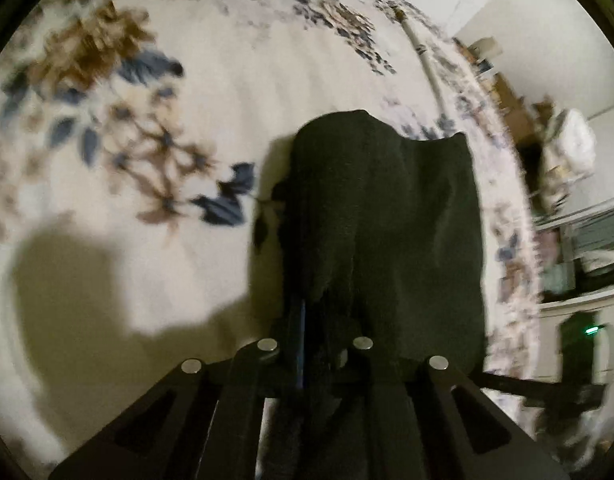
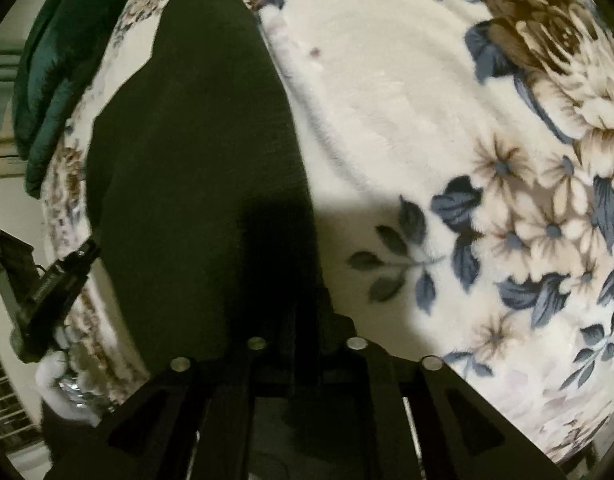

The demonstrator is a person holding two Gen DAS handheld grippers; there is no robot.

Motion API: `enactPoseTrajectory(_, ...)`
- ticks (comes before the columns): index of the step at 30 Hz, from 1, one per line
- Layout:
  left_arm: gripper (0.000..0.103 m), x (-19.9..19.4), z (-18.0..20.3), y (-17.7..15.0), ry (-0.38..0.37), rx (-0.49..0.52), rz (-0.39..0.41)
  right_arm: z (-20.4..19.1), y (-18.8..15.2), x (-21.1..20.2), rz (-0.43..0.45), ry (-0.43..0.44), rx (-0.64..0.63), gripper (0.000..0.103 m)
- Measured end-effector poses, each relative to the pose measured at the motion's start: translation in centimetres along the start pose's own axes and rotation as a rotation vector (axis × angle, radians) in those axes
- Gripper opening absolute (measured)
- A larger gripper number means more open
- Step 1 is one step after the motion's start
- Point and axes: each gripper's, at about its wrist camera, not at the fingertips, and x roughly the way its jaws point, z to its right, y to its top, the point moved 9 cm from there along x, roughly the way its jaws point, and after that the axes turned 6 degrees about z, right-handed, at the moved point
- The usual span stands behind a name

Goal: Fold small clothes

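Two grippers (image 1: 307, 312) (image 2: 307, 320) over floral blanket (image 2: 387, 120): left clamps black cloth (image 1: 387, 220), right's state unclear; green garment (image 2: 55, 80) beyond.

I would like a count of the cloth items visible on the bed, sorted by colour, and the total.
Black: 1, the black garment held by the left gripper
Dark green: 1, the green cloth
Floral cream: 1, the blanket
Total: 3

A cream floral blanket (image 2: 387, 120) covers the surface, a dark green quilted cover (image 2: 51, 80) at its edge
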Motion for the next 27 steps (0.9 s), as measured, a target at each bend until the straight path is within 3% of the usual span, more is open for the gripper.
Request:
enactPoseTrajectory(1, 0.007, -0.6, 0.2, -0.1, 0.030, 0.024, 0.020, 0.4, -0.1, -0.7, 0.008, 0.013, -0.003, 0.041)
enactPoseTrajectory(4, 0.008, -2.7, 1.3, -0.8, 0.155, 0.113, 0.083, 0.4, -1.1, -2.4, 0.035, 0.012, -0.035, 0.054)
enactPoseTrajectory(5, 0.012, -3.5, 1.8, -1.2, 0.175, 0.129, 0.100, 0.5, -1.8, -2.9, 0.046, -0.005, -0.051, 0.057)
enactPoseTrajectory(7, 0.040, -5.1, 2.6, -2.2, 0.222, 0.149, 0.135, 0.5, -2.9, -3.7, 0.074, -0.048, -0.077, 0.073)
enactPoseTrajectory(8, 0.073, -5.9, 3.2, -3.1, 0.261, 0.167, 0.144, 0.7, -3.3, -4.2, 0.096, -0.080, -0.091, 0.077)
enactPoseTrajectory(9, 0.095, -6.6, 3.4, -3.6, 0.287, 0.178, 0.154, 0.9, -3.9, -4.9, 0.124, -0.131, -0.104, 0.087)
enactPoseTrajectory(10, 0.100, -7.2, 3.9, -4.3, 0.311, 0.191, 0.166, 0.9, -4.3, -5.4, 0.150, -0.172, -0.114, 0.096)
enactPoseTrajectory(12, 0.101, -7.8, 4.5, -5.6, 0.327, 0.201, 0.162, 1.1, -5.2, -6.6, 0.198, -0.252, -0.127, 0.103)
enactPoseTrajectory(17, 0.101, -9.3, 6.4, -8.6, 0.333, 0.183, 0.156, 0.3, -6.6, -10.8, 0.362, -0.444, -0.231, 0.103)
enactPoseTrajectory(22, 0.101, -11.9, 8.0, -11.5, 0.340, 0.148, 0.174, -0.7, -8.4, -13.9, 0.446, -0.460, -0.310, 0.103)
enactPoseTrajectory(27, 0.101, -14.5, 9.0, -15.0, 0.361, 0.128, 0.182, -0.3, -12.5, -14.7, 0.411, -0.395, -0.323, 0.103)
